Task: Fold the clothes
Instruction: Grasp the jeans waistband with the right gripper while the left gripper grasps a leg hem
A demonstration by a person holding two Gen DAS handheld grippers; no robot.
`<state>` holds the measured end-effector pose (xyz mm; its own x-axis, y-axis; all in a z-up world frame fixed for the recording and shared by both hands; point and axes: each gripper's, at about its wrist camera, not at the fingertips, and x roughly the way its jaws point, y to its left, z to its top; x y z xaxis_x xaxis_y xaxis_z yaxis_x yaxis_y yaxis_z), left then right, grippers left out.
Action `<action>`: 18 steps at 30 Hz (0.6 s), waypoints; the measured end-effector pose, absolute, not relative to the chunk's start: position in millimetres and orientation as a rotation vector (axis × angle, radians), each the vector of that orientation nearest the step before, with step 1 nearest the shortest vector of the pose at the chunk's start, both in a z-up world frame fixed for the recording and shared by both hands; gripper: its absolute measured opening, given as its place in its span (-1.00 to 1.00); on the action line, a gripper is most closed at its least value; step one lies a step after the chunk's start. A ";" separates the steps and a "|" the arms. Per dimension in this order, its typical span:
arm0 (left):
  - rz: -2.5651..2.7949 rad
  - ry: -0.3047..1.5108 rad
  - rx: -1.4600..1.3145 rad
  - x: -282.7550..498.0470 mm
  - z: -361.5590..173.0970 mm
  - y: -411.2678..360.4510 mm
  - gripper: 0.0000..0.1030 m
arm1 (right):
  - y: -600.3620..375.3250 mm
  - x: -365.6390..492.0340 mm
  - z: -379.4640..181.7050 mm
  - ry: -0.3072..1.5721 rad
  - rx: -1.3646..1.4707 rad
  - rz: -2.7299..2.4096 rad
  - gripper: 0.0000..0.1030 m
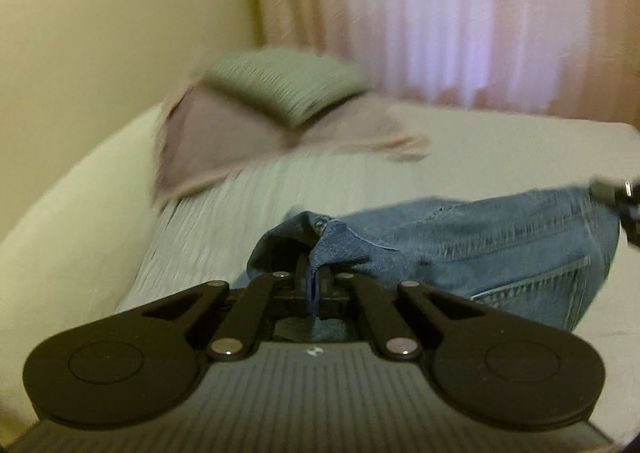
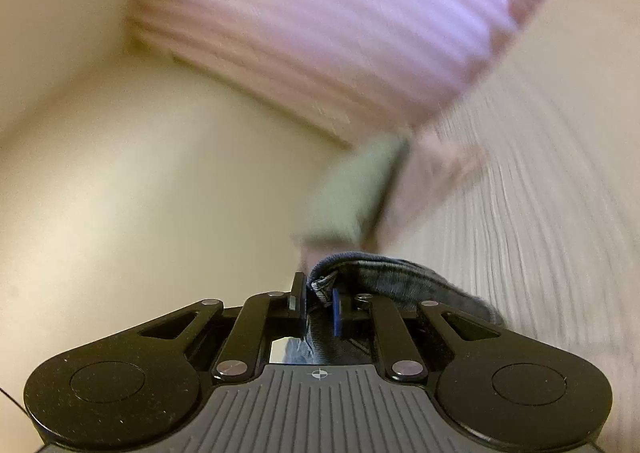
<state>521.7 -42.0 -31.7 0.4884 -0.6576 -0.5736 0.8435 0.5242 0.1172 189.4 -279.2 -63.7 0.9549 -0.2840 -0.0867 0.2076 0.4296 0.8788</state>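
Both tongs, left point(image 1: 314, 273) and right point(image 2: 320, 303), are pinched onto the jeans point(image 1: 480, 237), which span between them above the bed point(image 1: 500, 149).

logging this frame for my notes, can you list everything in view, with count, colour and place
jeans: one pair, blue denim, on the bed, held up at two edges by both grippers
folded green garment: one, green, far end of bed, on top of the pink garment
pink garment: one, dusty pink, far end of bed near the wall
bed sheet: one, white, covering the bed
curtain: one, pink, behind the bed
wall: cream, left of the curtain
left gripper: one, black, shut on jeans
right gripper: one, black, shut on jeans
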 end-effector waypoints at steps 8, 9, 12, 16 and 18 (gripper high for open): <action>-1.282 0.251 0.320 362.7 69.7 -77.1 -1.00 | -270.7 -21.9 38.6 -0.432 0.846 -0.424 -0.81; -1.331 0.232 0.304 341.1 79.9 -80.6 -1.00 | -266.6 -50.8 49.5 -0.467 0.805 -0.447 -0.81; -1.469 0.184 0.238 277.9 104.4 -93.4 -1.00 | -252.0 -131.2 82.6 -0.552 0.678 -0.520 -0.81; -1.652 0.203 0.143 201.8 122.4 -125.1 -1.00 | -233.6 -220.8 107.4 -0.540 0.557 -0.660 -0.81; -1.713 0.271 0.136 166.6 119.6 -151.3 -1.00 | -240.3 -246.6 102.4 -0.389 0.602 -0.757 -0.51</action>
<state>166.6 -151.3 119.6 -0.1611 -0.9564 -0.2437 0.9849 -0.1400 -0.1020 -246.6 -240.3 102.4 0.6694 -0.7341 0.1140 0.5205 0.5729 0.6331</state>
